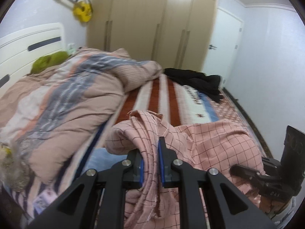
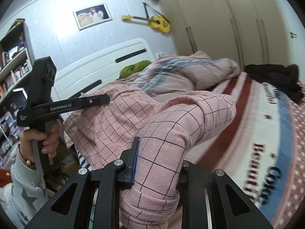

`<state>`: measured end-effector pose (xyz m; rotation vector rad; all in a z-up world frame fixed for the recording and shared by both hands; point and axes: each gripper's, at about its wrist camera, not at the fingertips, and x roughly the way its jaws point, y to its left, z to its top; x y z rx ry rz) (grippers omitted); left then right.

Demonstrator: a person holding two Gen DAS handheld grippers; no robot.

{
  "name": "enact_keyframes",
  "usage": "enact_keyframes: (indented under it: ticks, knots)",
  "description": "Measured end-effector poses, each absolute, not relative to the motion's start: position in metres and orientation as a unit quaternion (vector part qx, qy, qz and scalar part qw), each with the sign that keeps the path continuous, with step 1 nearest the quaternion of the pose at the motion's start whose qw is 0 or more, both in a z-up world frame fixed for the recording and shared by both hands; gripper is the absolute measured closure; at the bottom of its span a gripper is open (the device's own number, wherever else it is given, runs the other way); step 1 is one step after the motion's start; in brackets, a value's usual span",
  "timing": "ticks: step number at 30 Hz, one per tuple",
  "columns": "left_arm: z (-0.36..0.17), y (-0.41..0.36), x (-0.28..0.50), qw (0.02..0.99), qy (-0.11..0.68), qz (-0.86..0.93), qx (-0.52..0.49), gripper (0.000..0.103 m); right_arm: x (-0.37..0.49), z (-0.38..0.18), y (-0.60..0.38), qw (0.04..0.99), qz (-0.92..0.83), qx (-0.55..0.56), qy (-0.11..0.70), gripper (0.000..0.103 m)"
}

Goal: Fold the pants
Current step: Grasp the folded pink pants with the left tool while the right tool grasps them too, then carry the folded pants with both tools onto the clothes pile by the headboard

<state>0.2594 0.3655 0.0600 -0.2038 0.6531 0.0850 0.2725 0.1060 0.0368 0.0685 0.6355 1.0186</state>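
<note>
Bedroom w/ a bed (image 1: 192, 99) under a striped, lettered blanket; rumpled duvet (image 1: 63, 95) piled toward the headboard, dark garment (image 1: 198, 82) at the far edge, wardrobe (image 1: 144, 19) behind, yellow guitar (image 2: 158, 23) on the wall.

Pink checked pants (image 2: 118, 114) are off the blanket on the near side, slung between both tools, fabric sagging in the middle. Left gripper (image 1: 151, 164): jaws nearly closed, clamped on a bunched raw edge of the pants, cloth spilling over the blue pads. Right gripper (image 2: 158, 158): jaws narrow, pinching a rolled leg/cuff end; right finger is hidden under the cloth. In the right wrist view the person's hand (image 2: 41, 141) grips the left tool's handle, grey star-print sleeve below.

Step, imo: carry/spread phase, garment held by two ends and being brought over the bed, no fold made yet. Pants look crumpled and twisted, legs not aligned.

Next move needs: pull the two grips apart to take out slack, lower onto the bare striped area between duvet and dark garment, lay flat w/ legs parallel before releasing. Watch for cloth snagging on the duvet.
</note>
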Motion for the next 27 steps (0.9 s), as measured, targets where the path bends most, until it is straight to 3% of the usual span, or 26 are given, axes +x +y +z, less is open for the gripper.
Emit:
enact_keyframes:
  ticks: [8,14,16,17,18,19,23,27]
  knots:
    - [-0.014,0.454,0.274,0.915,0.365,0.057,-0.159,0.093,0.299,-0.021,0.195,0.795,0.488,0.031,0.36,0.086]
    - [-0.072,0.476,0.271,0.901,0.39,0.07,-0.178,0.092,0.301,-0.066,0.203,0.798,0.47,0.006,0.376,0.085]
    - [-0.083,0.477,0.269,0.897,0.396,0.078,-0.182,0.086,0.305,-0.073,0.199,0.796,0.467,0.016,0.384,0.08]
    - [-0.084,0.477,0.266,0.897,0.397,0.081,-0.178,0.079,0.308,-0.076,0.197,0.795,0.464,0.02,0.391,0.078]
    - [-0.084,0.475,0.264,0.896,0.399,0.089,-0.172,0.066,0.31,-0.077,0.195,0.792,0.462,0.025,0.398,0.07]
    - [-0.082,0.475,0.261,0.897,0.399,0.095,-0.164,0.062,0.31,-0.077,0.192,0.791,0.461,0.028,0.402,0.067]
    - [-0.055,0.472,0.247,0.908,0.38,0.098,-0.149,0.058,0.3,-0.056,0.177,0.81,0.445,-0.005,0.383,0.063]
    - [-0.022,0.45,0.238,0.928,0.336,0.083,-0.134,0.044,0.286,-0.023,0.158,0.848,0.42,-0.013,0.323,0.055]
